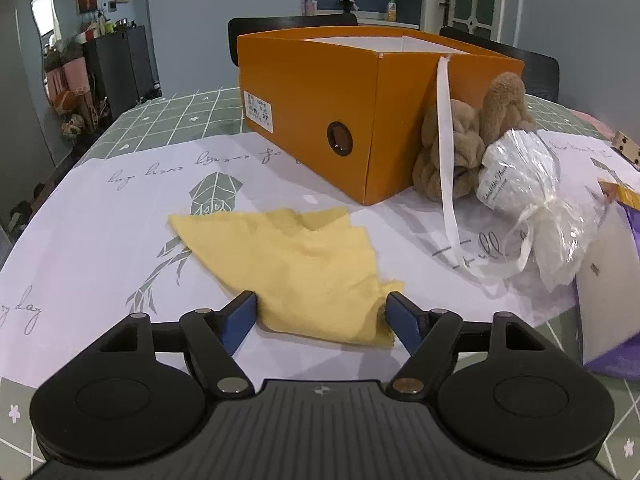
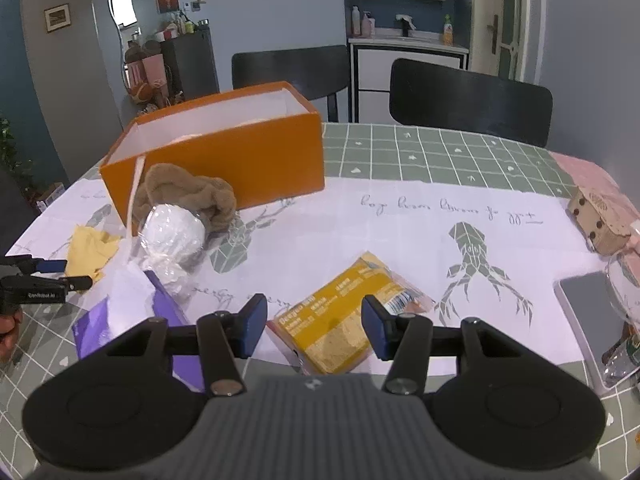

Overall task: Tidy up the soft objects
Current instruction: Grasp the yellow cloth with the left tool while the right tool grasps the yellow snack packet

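A yellow cloth (image 1: 296, 264) lies crumpled on the white table runner. My left gripper (image 1: 322, 300) is open, and the cloth's near edge sits between its blue pads. In the right wrist view this cloth (image 2: 90, 254) and the left gripper (image 2: 60, 274) appear at the far left. My right gripper (image 2: 314, 306) is open over a yellow packet in clear wrap (image 2: 340, 316), which lies flat on the table. An open orange box (image 1: 312, 92) (image 2: 240, 160) stands behind. A brown plush (image 1: 460, 148) (image 2: 188, 192) and a white bundle in clear plastic (image 1: 516, 176) (image 2: 172, 232) lean against the box.
A purple-and-white pack (image 2: 132, 300) lies between the two grippers. A white ribbon (image 1: 444, 140) hangs from the box. At the right are a phone (image 2: 584, 308), a glass (image 2: 624, 280) and a small cardboard box (image 2: 596, 216). Two black chairs (image 2: 468, 100) stand beyond the table.
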The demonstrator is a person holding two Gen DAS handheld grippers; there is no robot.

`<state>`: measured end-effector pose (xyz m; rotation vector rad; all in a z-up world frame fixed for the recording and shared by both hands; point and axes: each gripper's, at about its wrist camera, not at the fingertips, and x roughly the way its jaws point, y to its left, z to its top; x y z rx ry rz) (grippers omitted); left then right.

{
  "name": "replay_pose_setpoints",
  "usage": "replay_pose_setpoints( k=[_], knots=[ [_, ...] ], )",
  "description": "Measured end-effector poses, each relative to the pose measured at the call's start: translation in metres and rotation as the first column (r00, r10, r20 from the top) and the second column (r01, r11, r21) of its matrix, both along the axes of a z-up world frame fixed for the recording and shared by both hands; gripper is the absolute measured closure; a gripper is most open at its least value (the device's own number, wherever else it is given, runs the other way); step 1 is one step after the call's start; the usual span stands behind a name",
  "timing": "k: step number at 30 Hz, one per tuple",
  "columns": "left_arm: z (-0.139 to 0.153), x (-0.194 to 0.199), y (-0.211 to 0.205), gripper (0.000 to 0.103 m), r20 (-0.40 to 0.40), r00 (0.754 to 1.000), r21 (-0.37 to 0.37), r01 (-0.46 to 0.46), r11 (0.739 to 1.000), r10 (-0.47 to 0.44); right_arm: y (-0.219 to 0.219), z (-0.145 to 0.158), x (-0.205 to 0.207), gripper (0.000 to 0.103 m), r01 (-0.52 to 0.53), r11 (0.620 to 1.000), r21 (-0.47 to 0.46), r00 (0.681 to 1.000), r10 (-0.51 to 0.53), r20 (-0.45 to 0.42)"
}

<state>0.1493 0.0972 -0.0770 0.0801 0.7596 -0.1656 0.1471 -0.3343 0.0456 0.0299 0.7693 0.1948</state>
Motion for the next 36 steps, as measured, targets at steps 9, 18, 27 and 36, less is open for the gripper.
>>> replay_pose_setpoints(
  k=[9,18,27,36],
  knots=[
    [0.006,0.008,0.008,0.094,-0.025,1.0,-0.038,0.001,0.999,-0.002,-0.003,-0.021,0.007,0.05,0.028,0.999,-0.016,0.999,-0.028,-0.039],
    [0.007,-0.012,0.009,0.096,-0.029,0.999,-0.051,0.038,0.998,-0.039,-0.006,-0.042,0.015,0.03,0.112,0.994,-0.006,0.992,-0.112,-0.055],
    [0.007,-0.023,0.003,0.096,-0.022,0.997,-0.033,0.072,0.997,-0.073,-0.007,-0.064,0.042,0.023,0.26,0.96,0.108,0.958,-0.242,-0.155],
    [0.009,-0.031,0.001,0.096,-0.04,0.994,-0.024,0.102,0.994,-0.103,-0.002,-0.075,0.099,0.026,0.354,0.935,0.033,0.895,-0.328,-0.303]
  ],
)
